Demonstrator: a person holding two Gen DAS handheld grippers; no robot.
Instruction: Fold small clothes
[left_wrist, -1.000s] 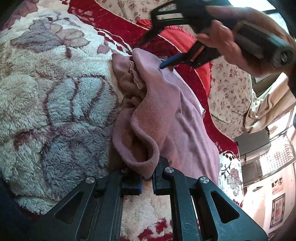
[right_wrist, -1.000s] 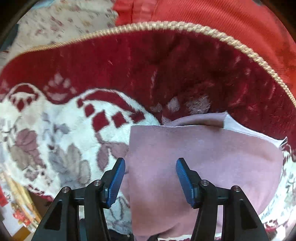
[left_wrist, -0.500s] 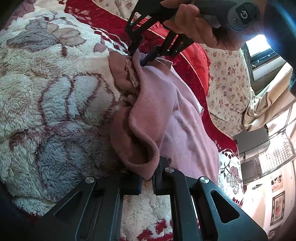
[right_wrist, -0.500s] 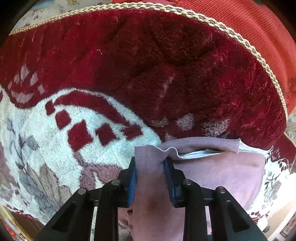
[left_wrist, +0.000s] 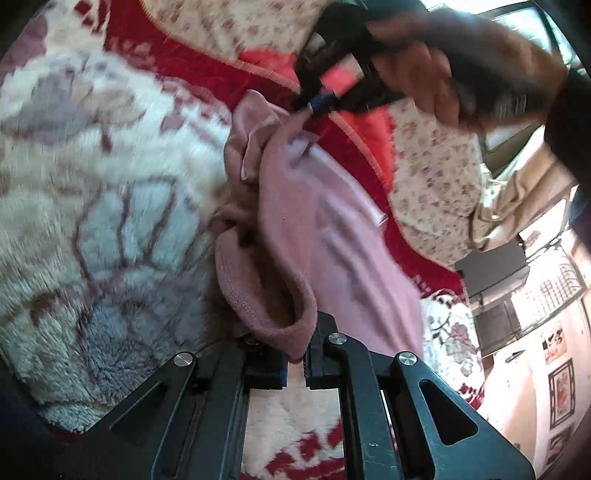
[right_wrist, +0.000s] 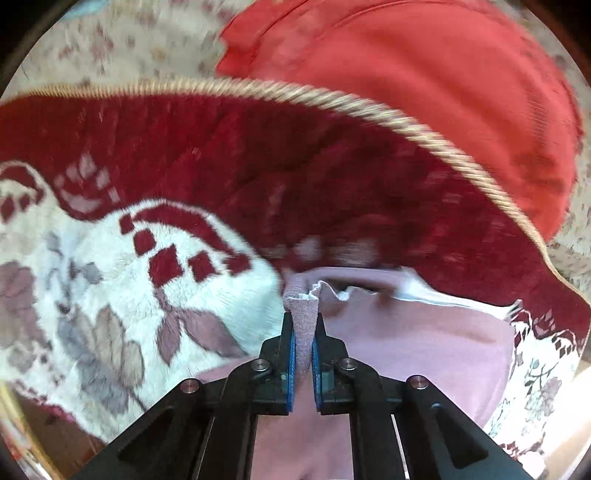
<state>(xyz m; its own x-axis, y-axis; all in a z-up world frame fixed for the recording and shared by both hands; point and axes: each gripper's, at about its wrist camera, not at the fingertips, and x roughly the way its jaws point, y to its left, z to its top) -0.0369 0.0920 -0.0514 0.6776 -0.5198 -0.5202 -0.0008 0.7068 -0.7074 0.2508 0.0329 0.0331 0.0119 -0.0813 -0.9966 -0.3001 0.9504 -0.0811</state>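
Observation:
A small pink garment (left_wrist: 332, 236) lies on a fluffy red and white floral blanket (left_wrist: 92, 206). My left gripper (left_wrist: 295, 354) is shut on a rolled edge of the pink garment at its near end. My right gripper (right_wrist: 303, 354) is shut on a corner of the same pink garment (right_wrist: 424, 339), whose white inner lining shows at the hem. In the left wrist view the right gripper (left_wrist: 321, 101) pinches the far corner of the garment and holds it slightly lifted. The view is blurred.
A red cushion (right_wrist: 424, 92) with a gold cord edge lies beyond the blanket. Floral beige fabric (left_wrist: 436, 173) lies at the far side. A room with a window grille (left_wrist: 543, 288) shows at the right.
My right gripper came down, shut on the garment's far corner and has lifted it slightly. My left gripper has kept its hold on the near edge.

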